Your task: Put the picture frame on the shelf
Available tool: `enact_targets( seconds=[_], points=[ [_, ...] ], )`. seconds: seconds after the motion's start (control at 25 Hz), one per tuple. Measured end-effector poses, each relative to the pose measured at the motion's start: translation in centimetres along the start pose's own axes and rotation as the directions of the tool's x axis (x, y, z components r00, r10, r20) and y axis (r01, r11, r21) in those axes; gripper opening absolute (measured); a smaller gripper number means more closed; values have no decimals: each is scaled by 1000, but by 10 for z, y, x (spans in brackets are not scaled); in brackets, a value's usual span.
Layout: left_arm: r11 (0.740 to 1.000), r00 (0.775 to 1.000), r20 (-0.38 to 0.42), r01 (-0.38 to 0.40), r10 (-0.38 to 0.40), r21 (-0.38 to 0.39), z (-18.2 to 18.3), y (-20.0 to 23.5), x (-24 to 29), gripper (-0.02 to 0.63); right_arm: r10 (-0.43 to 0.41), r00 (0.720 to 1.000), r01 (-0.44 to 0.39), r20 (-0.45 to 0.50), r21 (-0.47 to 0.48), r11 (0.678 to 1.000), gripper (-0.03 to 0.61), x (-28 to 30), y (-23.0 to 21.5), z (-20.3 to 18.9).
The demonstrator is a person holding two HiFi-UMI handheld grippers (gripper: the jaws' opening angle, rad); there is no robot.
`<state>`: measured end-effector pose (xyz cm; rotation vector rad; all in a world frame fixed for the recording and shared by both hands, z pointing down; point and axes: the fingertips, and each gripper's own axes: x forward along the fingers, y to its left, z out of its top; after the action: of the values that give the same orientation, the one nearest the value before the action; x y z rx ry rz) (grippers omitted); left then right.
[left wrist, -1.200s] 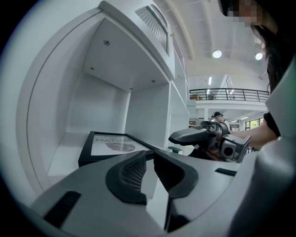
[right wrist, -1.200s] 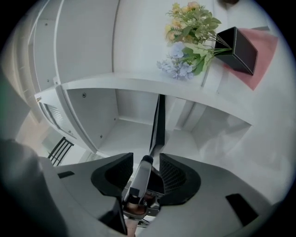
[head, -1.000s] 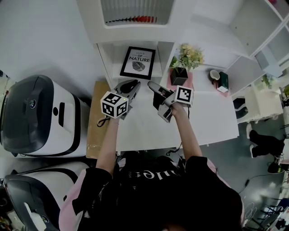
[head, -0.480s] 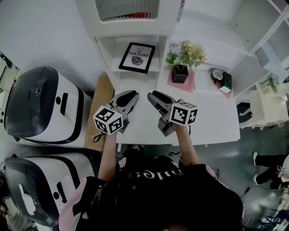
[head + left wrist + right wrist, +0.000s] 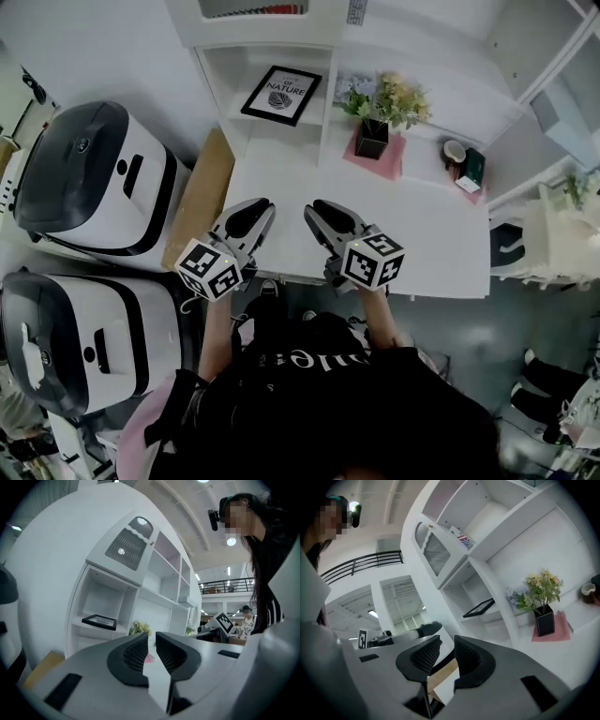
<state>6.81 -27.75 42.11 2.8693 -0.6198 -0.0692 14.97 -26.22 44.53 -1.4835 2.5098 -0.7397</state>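
The black picture frame (image 5: 281,95) with a leaf print lies flat on the lower board of the white shelf unit (image 5: 217,75); it also shows as a dark slab in the left gripper view (image 5: 99,621) and the right gripper view (image 5: 478,607). Both grippers hover side by side over the white table's front edge, well short of the shelf. My left gripper (image 5: 253,208) holds a narrow gap between its jaws, with nothing in it (image 5: 152,641). My right gripper (image 5: 321,212) is closing, and nothing is between its jaws (image 5: 447,648).
A potted plant (image 5: 384,112) on a pink mat stands right of the shelf. A mug (image 5: 455,150) and a green box (image 5: 472,169) sit at the table's (image 5: 431,234) right back. Two white-and-black machines (image 5: 84,178) and a cardboard sheet (image 5: 197,202) lie left.
Both grippers have drawn back from the shelf toward the table's front edge. The right jaws have narrowed. The frame stays on the shelf.
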Motion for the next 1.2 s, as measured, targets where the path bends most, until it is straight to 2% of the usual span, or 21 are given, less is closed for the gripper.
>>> enact_targets(
  seconds=[0.36, 0.56, 0.96, 1.2],
  points=[
    [994, 994, -13, -107, 107, -31, -30, -59, -32, 48, 76, 990, -87, -118, -92, 992, 76, -40, 22, -36],
    [991, 991, -22, -130, 129, -27, -35, -79, -48, 48, 108, 983, -119, -149, -66, 991, 63, -50, 37, -53],
    [973, 974, -13, -226, 226, -41, -42, -92, -111, 49, 173, 965, -189, -197, -63, 980, 61, -50, 82, -81],
    [974, 975, 0, -222, 222, -46, -44, -100, -157, 49, 149, 966, -174, -209, -105, 979, 61, -49, 124, -103]
  ],
)
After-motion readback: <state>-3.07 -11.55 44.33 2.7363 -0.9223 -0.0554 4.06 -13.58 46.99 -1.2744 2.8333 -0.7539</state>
